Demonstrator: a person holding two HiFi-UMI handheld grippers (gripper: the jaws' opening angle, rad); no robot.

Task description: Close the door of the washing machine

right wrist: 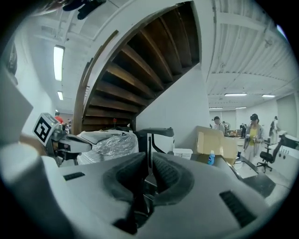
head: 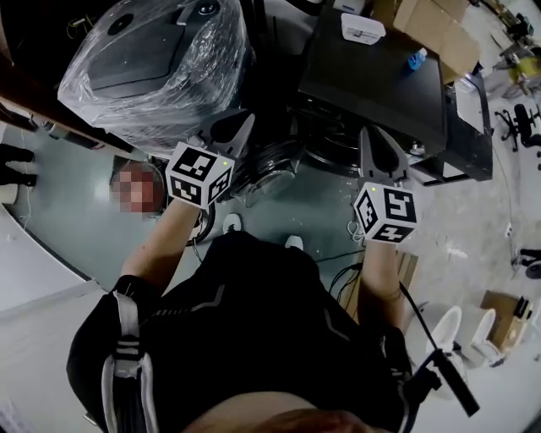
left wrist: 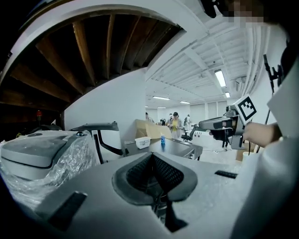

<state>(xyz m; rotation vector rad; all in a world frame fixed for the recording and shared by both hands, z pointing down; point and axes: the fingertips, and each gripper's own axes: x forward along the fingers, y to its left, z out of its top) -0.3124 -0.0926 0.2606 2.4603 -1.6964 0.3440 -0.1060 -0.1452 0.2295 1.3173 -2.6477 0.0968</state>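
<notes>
a: the fingers (left wrist: 167, 175) of the left gripper (left wrist: 152, 161) are seen pressed together, with nothing caught between them
b: and the right gripper (right wrist: 148, 163)?
a: a thin slit is kept between its fingers (right wrist: 164, 175), and nothing is held there
b: where is the door (head: 269, 173) found?
a: in the head view it is seen swung out from the front of the washing machine (head: 372, 80), low down between the two grippers and nearer the left one; no contact with either gripper is seen
b: how are the grippers held?
a: both are pointed toward the machine, side by side and well apart, with each marker cube (head: 199, 174) turned up to the camera
b: what else is shown?
a: a plastic-wrapped appliance (head: 152, 59) is set just left of the machine, near a curved wooden stair (right wrist: 135, 60); a white tub (head: 362, 30) and a blue bottle (head: 416, 59) are placed on the machine's top, with a cardboard box (head: 431, 25) beyond them; people (right wrist: 254, 135) are seen far back in the room
</notes>
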